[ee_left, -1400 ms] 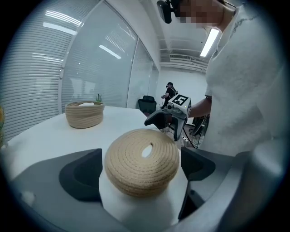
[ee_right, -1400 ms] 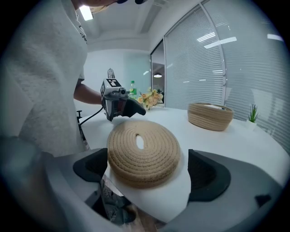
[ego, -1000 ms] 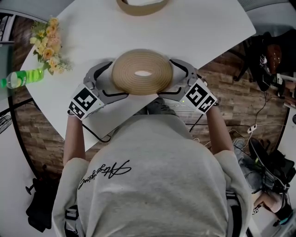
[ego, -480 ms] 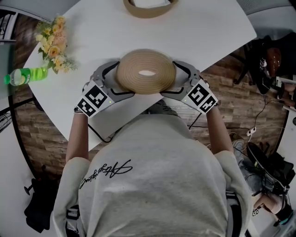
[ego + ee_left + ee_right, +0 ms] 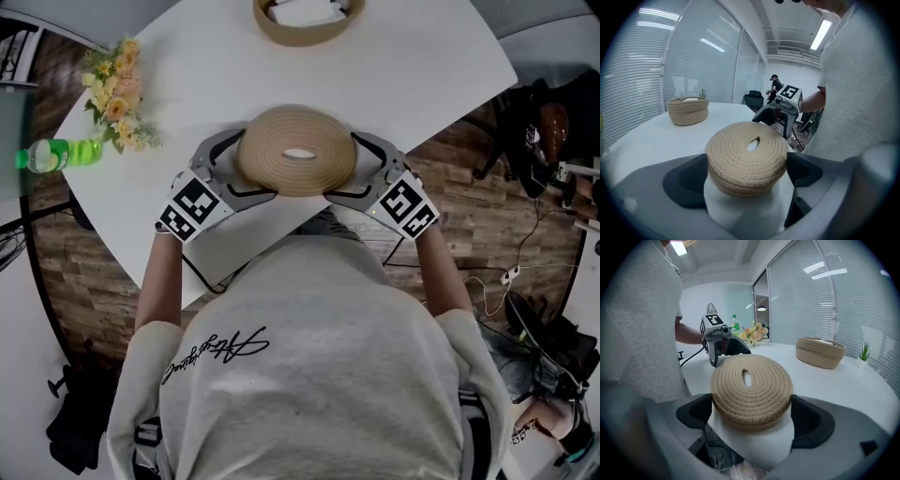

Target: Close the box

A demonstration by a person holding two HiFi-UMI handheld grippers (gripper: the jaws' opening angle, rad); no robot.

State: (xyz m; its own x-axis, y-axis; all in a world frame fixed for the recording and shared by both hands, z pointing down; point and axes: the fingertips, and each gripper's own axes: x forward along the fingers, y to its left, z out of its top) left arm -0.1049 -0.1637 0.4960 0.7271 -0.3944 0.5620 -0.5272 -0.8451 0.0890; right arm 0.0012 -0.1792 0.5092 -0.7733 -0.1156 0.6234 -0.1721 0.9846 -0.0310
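Observation:
A round woven rope lid with an oval hole in its middle is held above the near edge of the white table. My left gripper clasps its left side and my right gripper its right side. In the left gripper view the lid sits between the dark pads of the left gripper. The right gripper view shows the same lid inside the right gripper. The open woven basket stands at the table's far side, with something white inside.
A bunch of flowers and a green bottle lie at the left of the table. A small potted plant stands beyond the basket. The person's torso fills the near side. A chair and cables are on the floor at the right.
Both grippers and the lid have shifted slightly forward and upward together. The basket shows more fully at the top of the head view.

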